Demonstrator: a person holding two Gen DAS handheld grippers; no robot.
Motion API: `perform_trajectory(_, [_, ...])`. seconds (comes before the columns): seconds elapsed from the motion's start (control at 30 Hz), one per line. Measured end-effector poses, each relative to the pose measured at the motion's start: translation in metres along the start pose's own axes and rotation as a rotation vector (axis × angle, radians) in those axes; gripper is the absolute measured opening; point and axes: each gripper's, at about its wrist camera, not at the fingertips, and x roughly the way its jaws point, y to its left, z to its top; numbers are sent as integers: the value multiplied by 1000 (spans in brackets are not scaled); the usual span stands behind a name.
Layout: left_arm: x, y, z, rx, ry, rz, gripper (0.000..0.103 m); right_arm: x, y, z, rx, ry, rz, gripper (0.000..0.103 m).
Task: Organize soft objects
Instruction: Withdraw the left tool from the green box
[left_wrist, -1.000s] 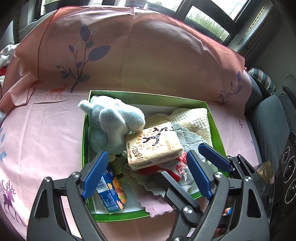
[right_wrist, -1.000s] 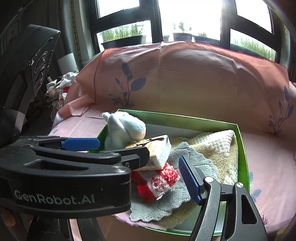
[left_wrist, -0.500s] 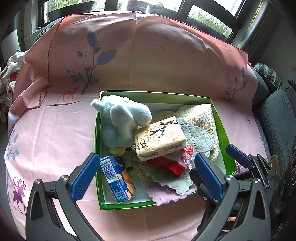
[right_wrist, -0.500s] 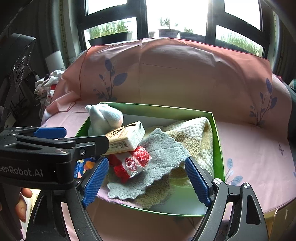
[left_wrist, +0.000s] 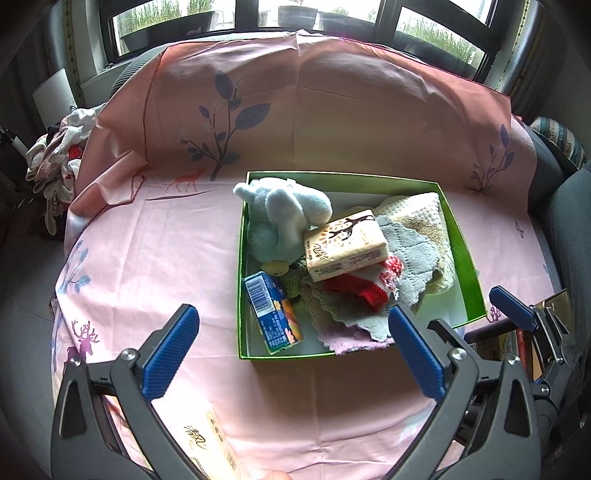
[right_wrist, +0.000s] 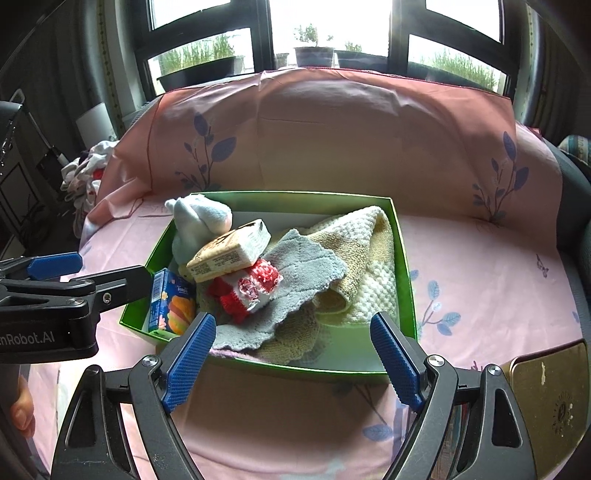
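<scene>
Now, through your left wrist camera, your left gripper (left_wrist: 293, 349) has just been opening and stands wide apart over the pink sheet (left_wrist: 159, 258) with nothing between its pads, near the front of the green box (left_wrist: 458, 236) that holds the blue plush toy (left_wrist: 284, 214), the tissue pack (left_wrist: 345, 243) lying on the red knit piece (left_wrist: 365, 291), and the blue carton (left_wrist: 271, 310). Through your right wrist camera, your right gripper (right_wrist: 291, 354) has also been spreading and is empty at the box's near wall, with the grey cloth (right_wrist: 303, 280) and cream towel (right_wrist: 365, 258) inside.
</scene>
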Motion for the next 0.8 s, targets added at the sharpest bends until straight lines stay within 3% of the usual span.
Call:
perform_trajectory(0.07, [-3, 0, -2, -13, 18, -8, 102, -4, 0, 1, 6, -1, -2, 86])
perform_trajectory(0.33, [-9, -4, -7, 5, 37, 83, 102, -12, -2, 2, 17, 13, 7, 86])
perform_trajectory(0.8, [-7, -2, -7, -7, 46, 107, 102, -10, -4, 2, 36, 34, 4, 86])
